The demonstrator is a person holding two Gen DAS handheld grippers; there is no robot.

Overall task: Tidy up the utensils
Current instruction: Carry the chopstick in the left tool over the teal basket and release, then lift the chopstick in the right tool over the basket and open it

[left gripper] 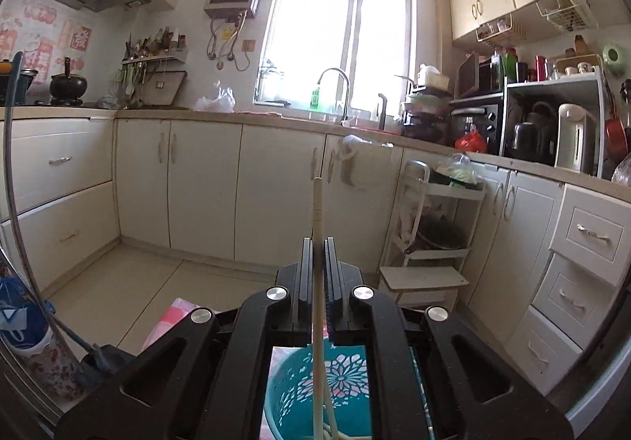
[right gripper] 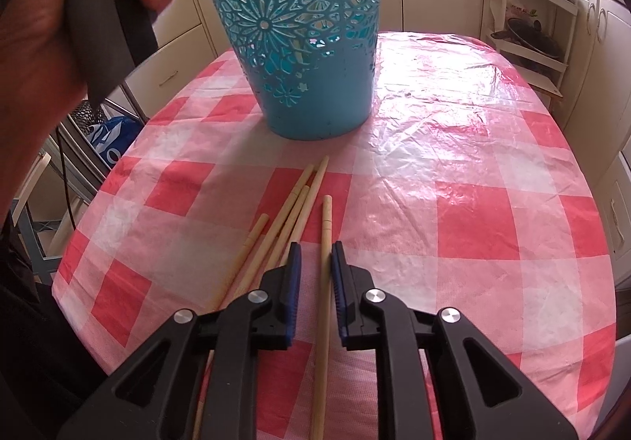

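Your left gripper (left gripper: 317, 243) is clamped on a single chopstick (left gripper: 318, 211), which juts forward past the fingertips toward the kitchen cabinets while its rear end hangs over the teal bucket (left gripper: 288, 400) below. Your right gripper (right gripper: 316, 248) points down at the checked tablecloth (right gripper: 473, 203) with its jaws slightly parted around one loose chopstick (right gripper: 325, 227), the pads not pressing it. Four more chopsticks (right gripper: 292, 211) lie just left of it, near the base of the bucket.
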